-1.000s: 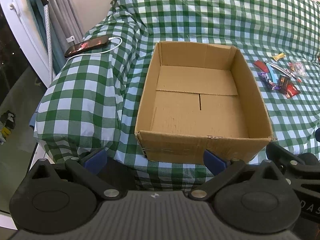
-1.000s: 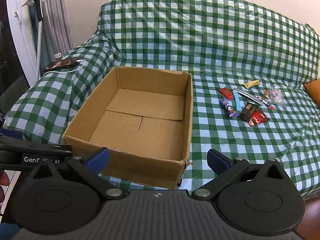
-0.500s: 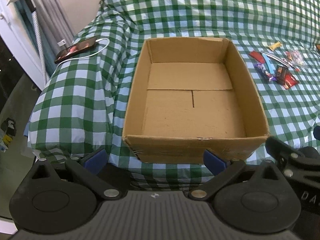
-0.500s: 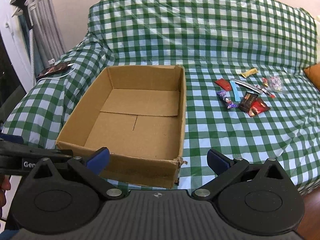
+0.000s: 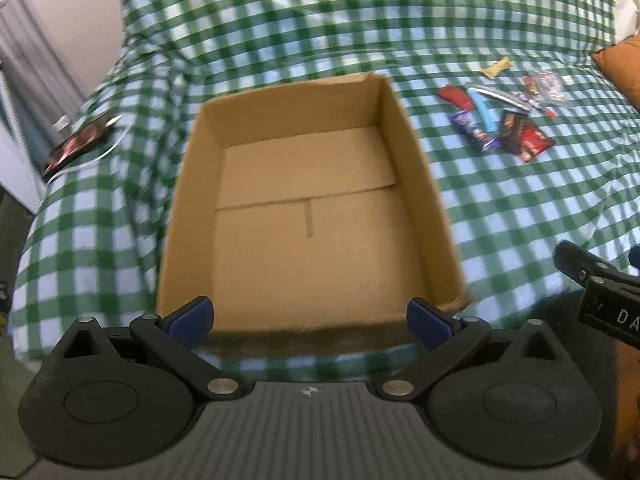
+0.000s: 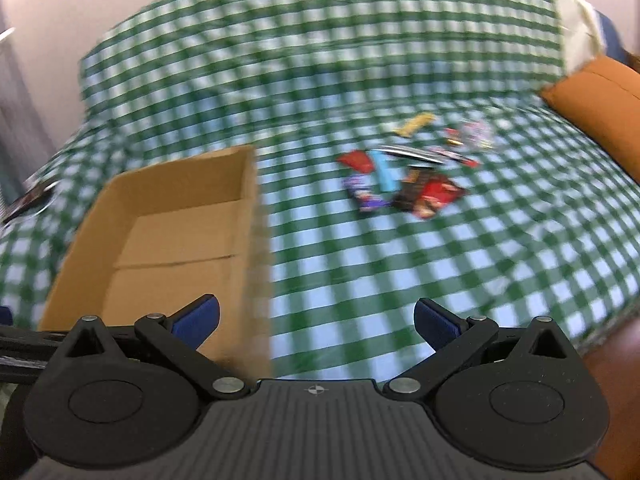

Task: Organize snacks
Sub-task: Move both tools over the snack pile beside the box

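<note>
Left wrist view: a sofa (image 5: 280,20) draped in green checked cloth carries an empty cardboard box (image 5: 420,184) near its front left edge. The snacks (image 5: 500,120) lie in a loose cluster toward the back right, well apart from the box. Nothing is packed yet, so by my reading the whole sorting remains. The left claw (image 5: 310,318) and right claw (image 6: 316,320) both gape wide, holding nothing.
</note>
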